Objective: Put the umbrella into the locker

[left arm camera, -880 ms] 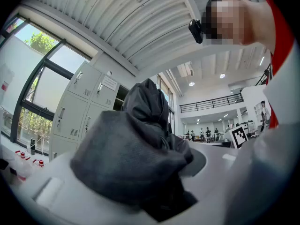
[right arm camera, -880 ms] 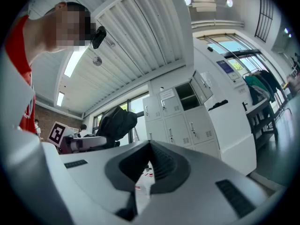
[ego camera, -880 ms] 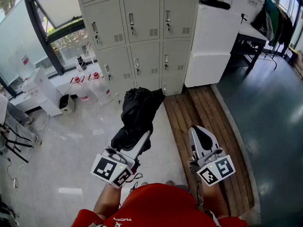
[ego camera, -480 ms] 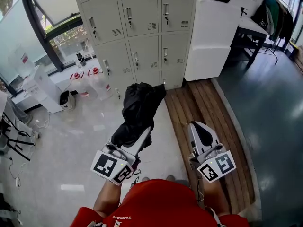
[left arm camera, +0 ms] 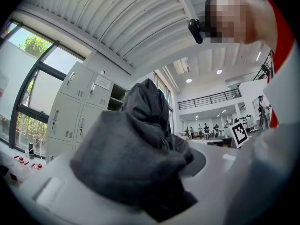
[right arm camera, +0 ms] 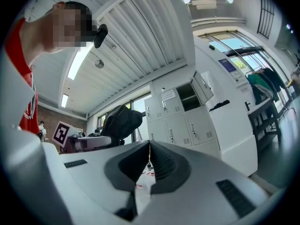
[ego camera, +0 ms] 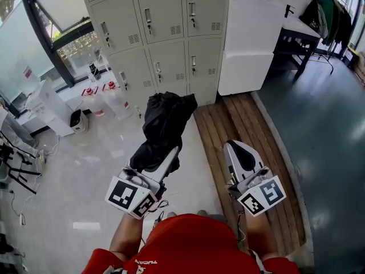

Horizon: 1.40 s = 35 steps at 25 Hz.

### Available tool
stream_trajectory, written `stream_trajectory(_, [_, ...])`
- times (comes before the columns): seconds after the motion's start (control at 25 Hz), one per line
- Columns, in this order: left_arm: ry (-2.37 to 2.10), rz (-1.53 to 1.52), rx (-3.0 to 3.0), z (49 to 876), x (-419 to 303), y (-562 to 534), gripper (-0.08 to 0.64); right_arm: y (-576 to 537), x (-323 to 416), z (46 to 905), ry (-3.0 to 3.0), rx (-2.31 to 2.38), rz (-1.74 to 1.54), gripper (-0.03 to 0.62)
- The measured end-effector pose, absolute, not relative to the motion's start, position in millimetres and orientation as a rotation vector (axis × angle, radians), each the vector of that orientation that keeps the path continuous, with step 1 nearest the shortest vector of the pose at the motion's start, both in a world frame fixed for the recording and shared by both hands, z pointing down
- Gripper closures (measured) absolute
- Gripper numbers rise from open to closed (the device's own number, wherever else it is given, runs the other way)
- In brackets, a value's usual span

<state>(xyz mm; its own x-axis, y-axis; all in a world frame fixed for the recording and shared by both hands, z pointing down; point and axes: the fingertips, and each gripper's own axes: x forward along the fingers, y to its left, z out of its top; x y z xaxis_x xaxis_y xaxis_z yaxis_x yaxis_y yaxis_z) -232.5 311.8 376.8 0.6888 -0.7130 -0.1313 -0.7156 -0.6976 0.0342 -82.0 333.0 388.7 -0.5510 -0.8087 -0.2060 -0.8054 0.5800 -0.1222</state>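
A black folded umbrella [ego camera: 162,124] sticks up and forward from my left gripper [ego camera: 158,163], which is shut on its lower part. In the left gripper view the dark fabric [left arm camera: 131,158] fills the space between the white jaws. My right gripper [ego camera: 239,153] hangs beside it at the right, shut, with nothing in it; its dark pads meet [right arm camera: 150,146]. The grey lockers [ego camera: 165,33] stand ahead across the floor, doors closed in the head view. One upper compartment [right arm camera: 187,93] shows open in the right gripper view.
A white cabinet [ego camera: 251,44] stands right of the lockers. A strip of wooden planks [ego camera: 245,124] runs along the floor under my right gripper. Bottles with red caps [ego camera: 105,96] and a white box [ego camera: 51,104] sit by the window at the left. A dark table [ego camera: 305,36] stands far right.
Both grippers and the umbrella have risen slightly in the head view, and the lockers have drifted a little to the left. The left grip on the umbrella is unchanged.
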Motion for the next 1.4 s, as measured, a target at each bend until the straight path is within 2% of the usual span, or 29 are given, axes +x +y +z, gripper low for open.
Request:
stream_trajectory(0.44, [1.236,0.187,-2.845,368,-178,292,0.327,313,-11,375,2.539,-1.344,0.008,0.589])
stream_trajectory(0.76, [1.242,0.162,-2.863,379,-166,255,0.327,270,-1,384,2.551,-1.362,-0.002,0.589])
stream_trajectory(1.4, [1.201,0.237,-2.88,363,-181,53,0.327,75,-16,363,2.558,-1.432,0.038,0.589])
